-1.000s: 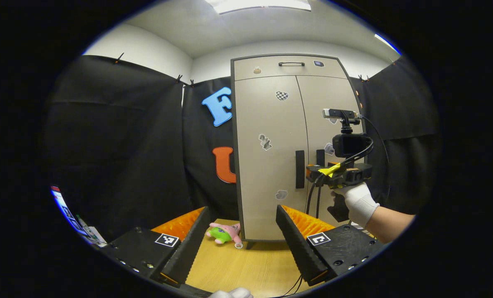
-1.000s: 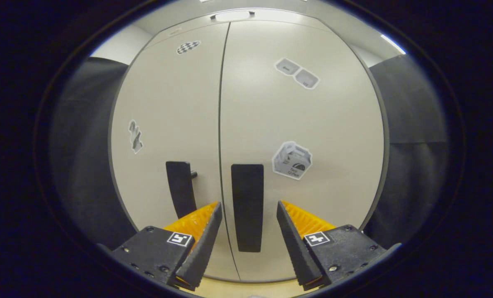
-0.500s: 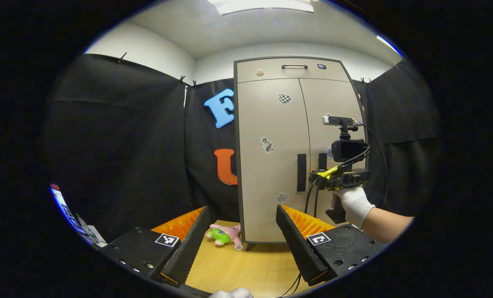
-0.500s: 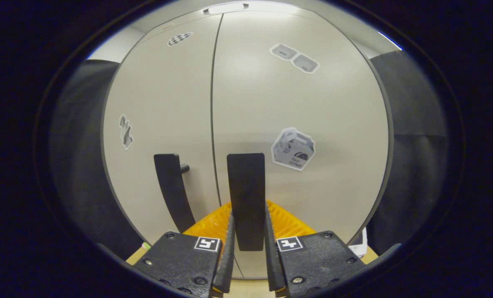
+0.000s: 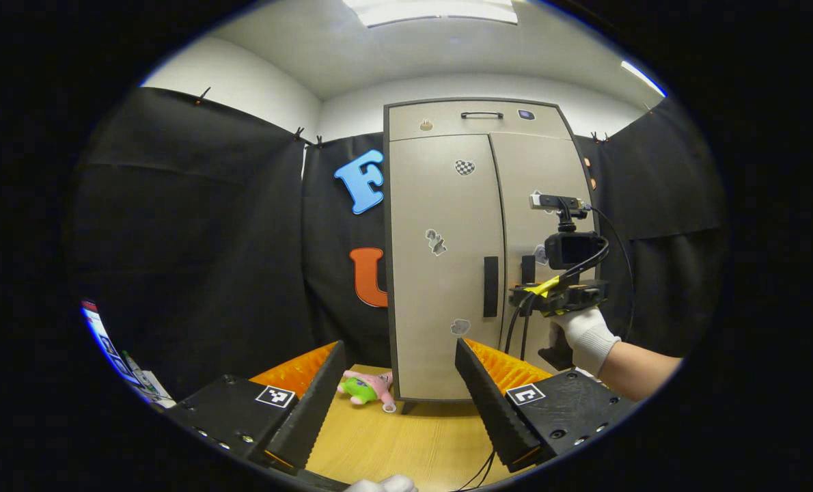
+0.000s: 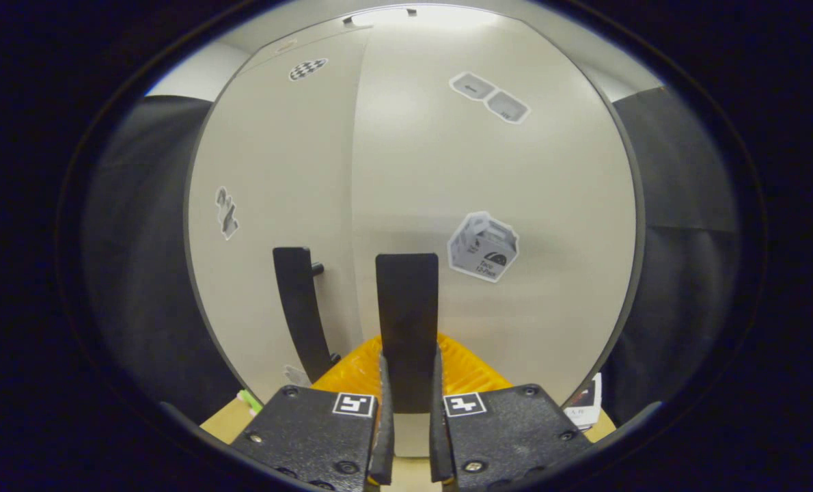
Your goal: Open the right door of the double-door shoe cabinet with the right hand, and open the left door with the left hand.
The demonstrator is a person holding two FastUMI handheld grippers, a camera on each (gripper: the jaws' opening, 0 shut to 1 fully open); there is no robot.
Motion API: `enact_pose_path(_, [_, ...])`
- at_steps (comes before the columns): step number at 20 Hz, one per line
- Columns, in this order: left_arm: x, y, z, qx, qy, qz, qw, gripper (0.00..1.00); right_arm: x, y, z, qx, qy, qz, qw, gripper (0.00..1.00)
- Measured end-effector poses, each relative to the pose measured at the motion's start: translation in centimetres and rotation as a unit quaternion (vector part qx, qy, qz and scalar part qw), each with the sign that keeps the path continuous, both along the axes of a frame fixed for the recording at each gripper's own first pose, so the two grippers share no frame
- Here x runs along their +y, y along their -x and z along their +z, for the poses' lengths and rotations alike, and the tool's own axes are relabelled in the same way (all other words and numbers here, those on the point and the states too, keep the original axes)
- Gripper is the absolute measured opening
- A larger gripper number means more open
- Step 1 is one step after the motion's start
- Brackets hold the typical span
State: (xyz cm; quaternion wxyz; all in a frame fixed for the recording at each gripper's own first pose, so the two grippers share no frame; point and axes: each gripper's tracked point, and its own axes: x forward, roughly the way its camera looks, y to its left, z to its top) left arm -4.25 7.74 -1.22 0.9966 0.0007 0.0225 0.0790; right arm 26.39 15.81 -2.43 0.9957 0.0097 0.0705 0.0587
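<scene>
The beige double-door shoe cabinet [image 5: 441, 205] stands upright on the wooden table. In the right gripper view my right gripper [image 6: 408, 410] is shut on the right door's black vertical handle [image 6: 407, 307], both fingers pressing its sides. The right door [image 6: 516, 171] looks pulled a little proud of the left door [image 6: 270, 171]. The left door's black handle [image 6: 297, 301] hangs free beside it. In the left gripper view my left gripper [image 5: 400, 403] is open, well short of the cabinet, with nothing between its fingers. That view also shows the left handle [image 5: 490, 287] and the right gripper [image 5: 526, 290] held by a gloved hand [image 5: 587, 335].
A pink and green plush toy [image 5: 365, 388] lies on the table [image 5: 393, 444] at the cabinet's left foot. A drawer with a black handle [image 5: 481, 115] tops the cabinet. A small box [image 6: 587, 400] sits by the cabinet's right base. Cables trail under the right gripper.
The right gripper went from open around the right handle to shut on it, and the right door seems to have come slightly outward. The left gripper barely moved.
</scene>
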Motion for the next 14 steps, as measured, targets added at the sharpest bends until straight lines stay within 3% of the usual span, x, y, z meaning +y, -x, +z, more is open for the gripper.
enact_pose_path(14, [-0.3, 0.2, -0.2, -0.001, 0.003, -0.023, 1.000, 0.96, -5.0, 9.0, -0.1, -0.006, -0.005, 0.034, 0.999, 0.22])
